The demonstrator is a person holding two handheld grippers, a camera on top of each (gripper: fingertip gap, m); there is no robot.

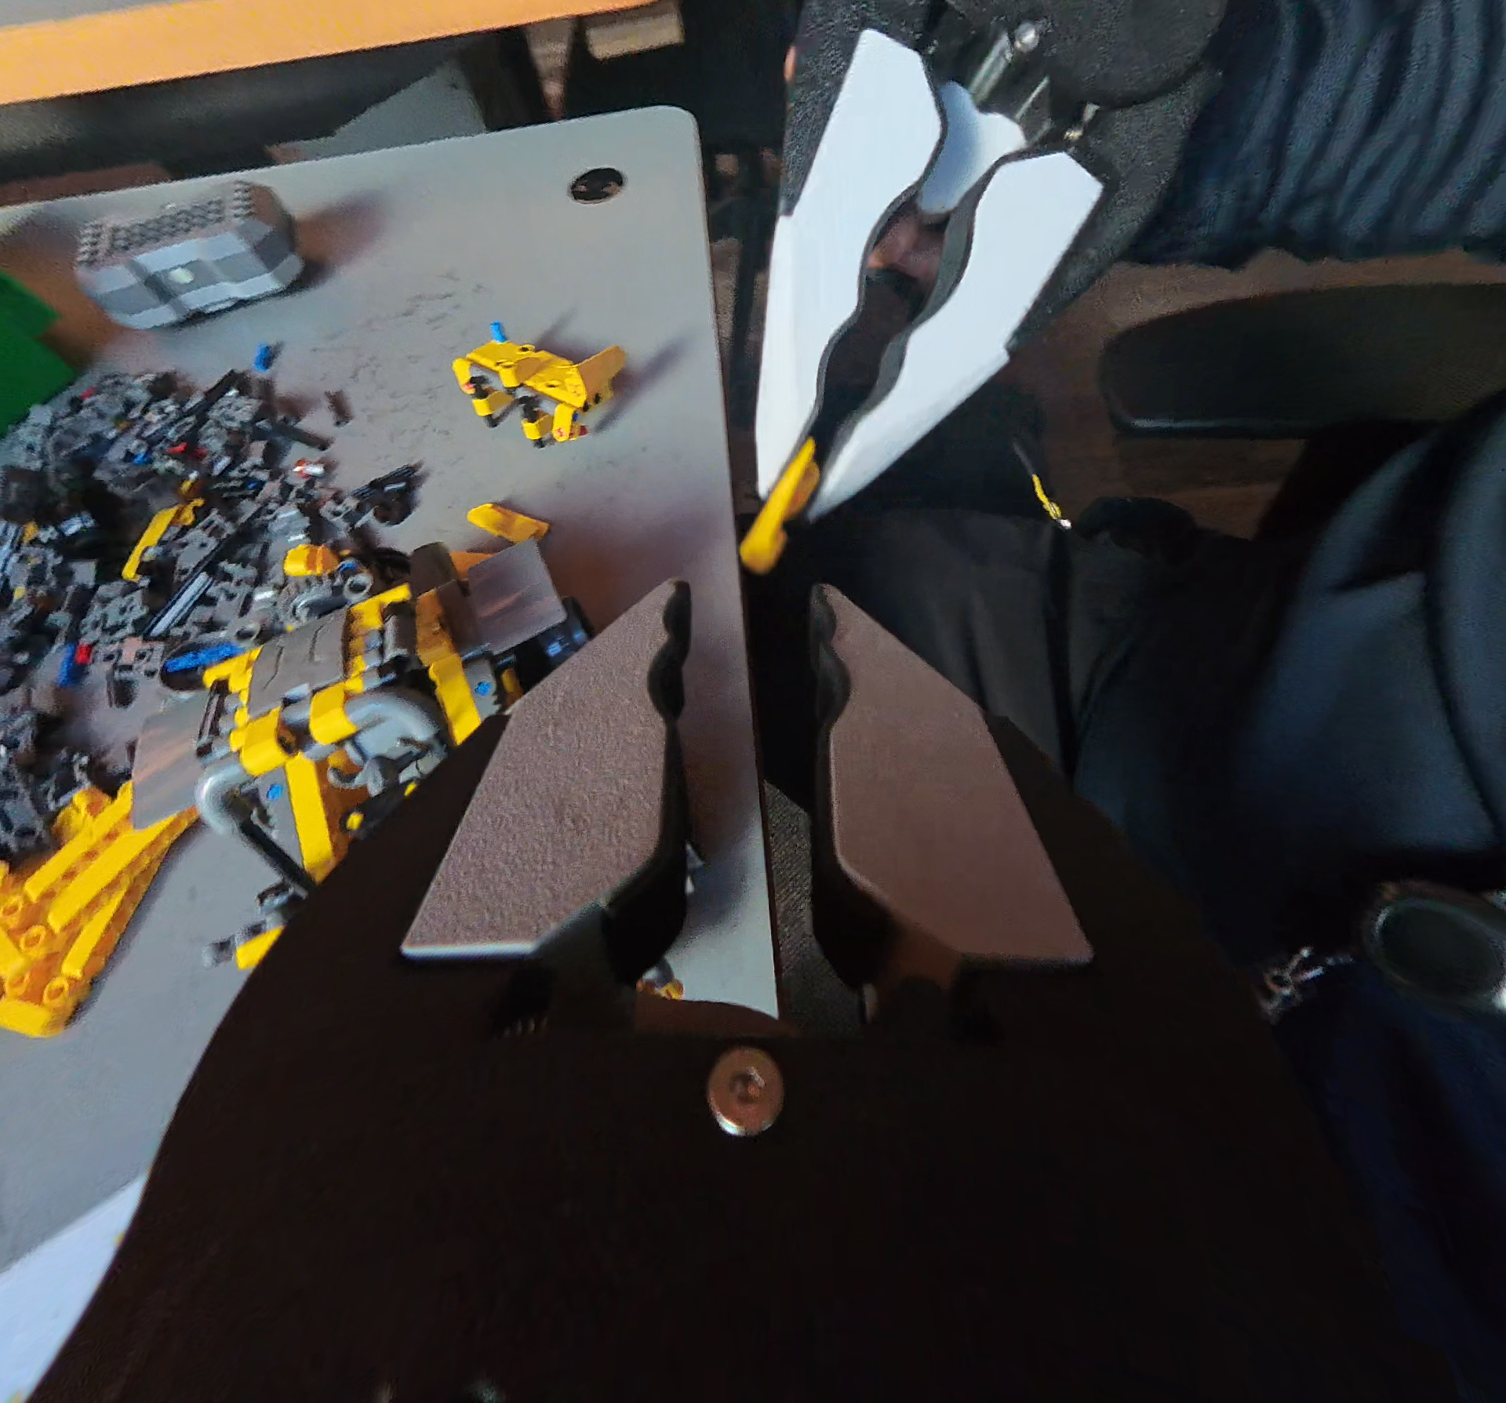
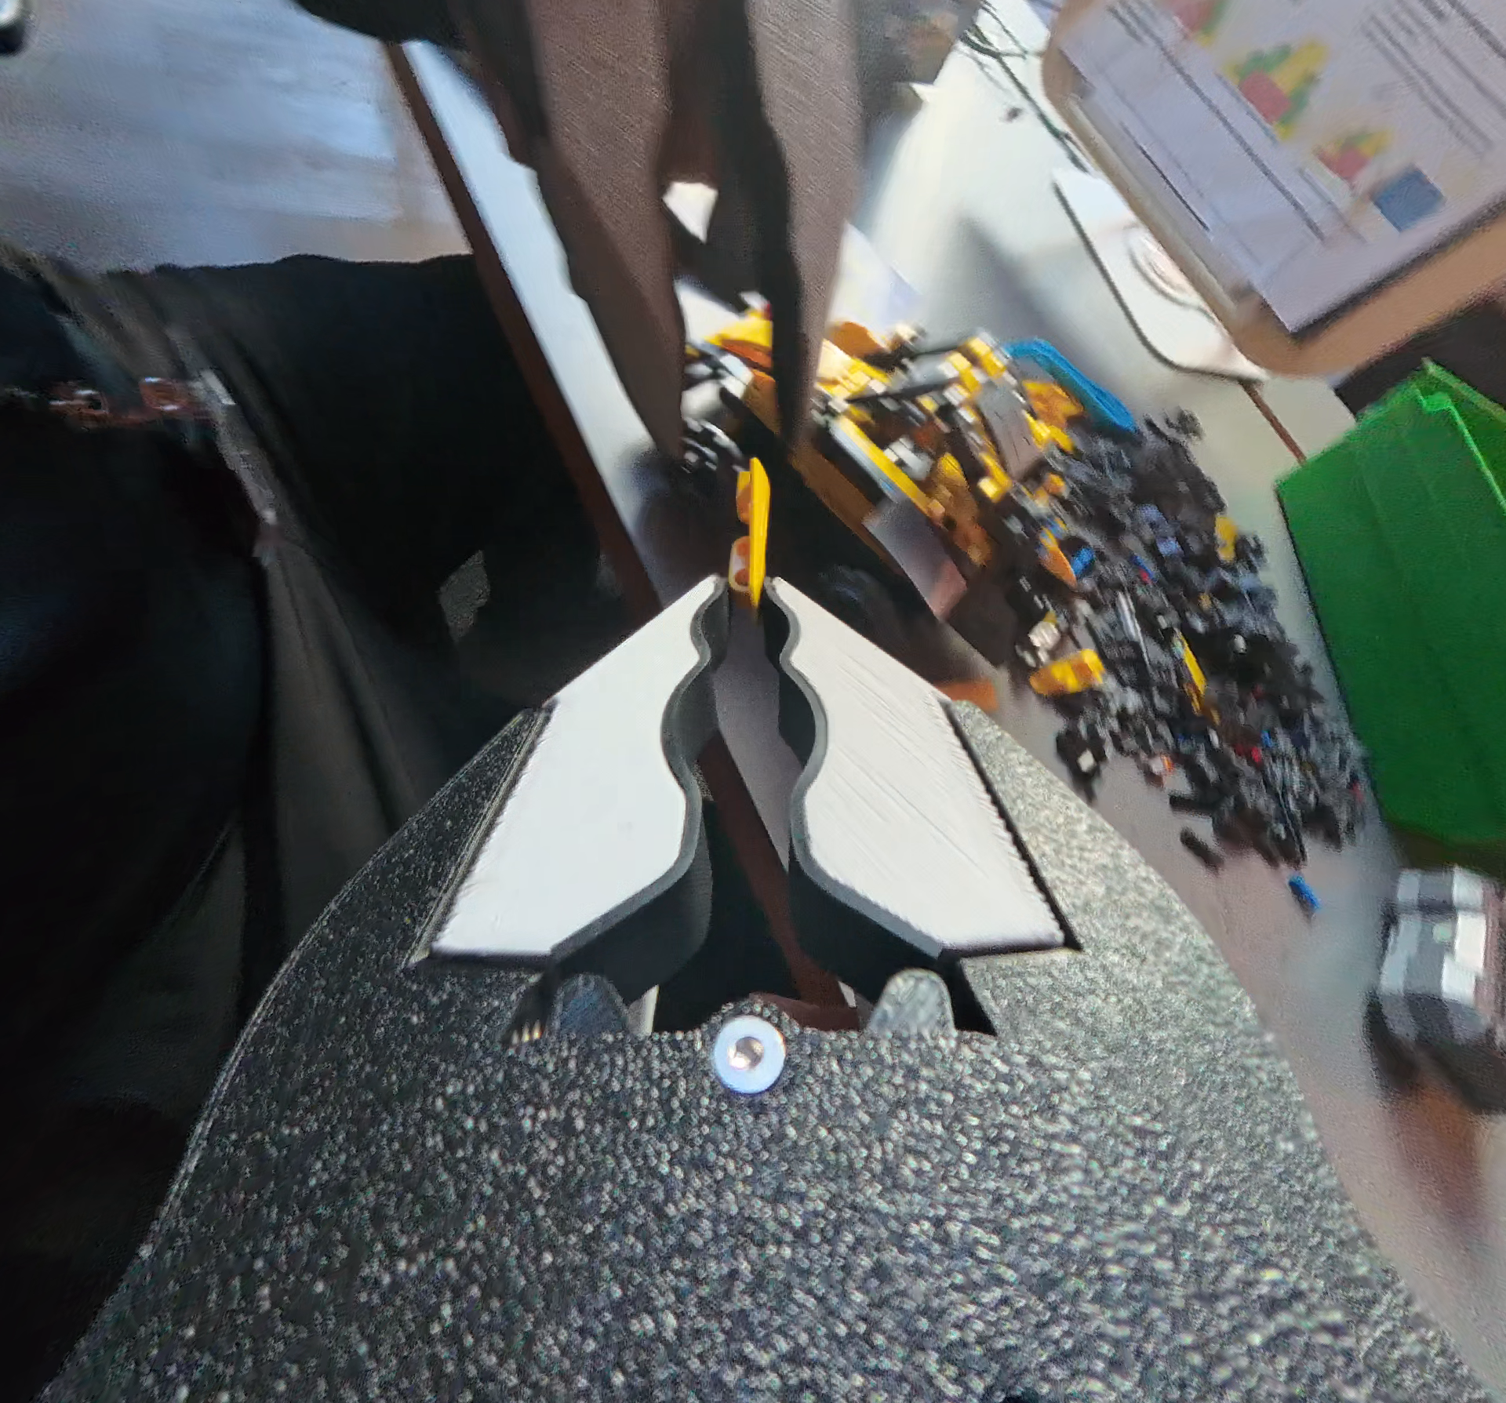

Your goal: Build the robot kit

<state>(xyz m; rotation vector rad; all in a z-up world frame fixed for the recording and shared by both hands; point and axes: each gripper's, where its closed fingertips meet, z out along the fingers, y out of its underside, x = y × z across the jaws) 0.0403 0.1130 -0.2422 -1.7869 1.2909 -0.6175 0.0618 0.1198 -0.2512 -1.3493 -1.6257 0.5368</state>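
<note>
Grey table with a rounded corner and a cable hole is what we've got, and it's a proper mess of building bricks. We see a half-built yellow and grey brick vehicle next to a big pile of black and grey loose pieces, a small yellow sub-assembly sitting apart nearer the table edge, a lone yellow piece just below it, and a grey studded block farther back. Green bin sits beside the pile.

Our right tongs are pinching a slim yellow brick piece at the very tips, held in the air just off the table edge, over a person's dark clothing. Our left tongs are spread apart with nothing between them, pointing right at that yellow piece, close but not touching.
</note>
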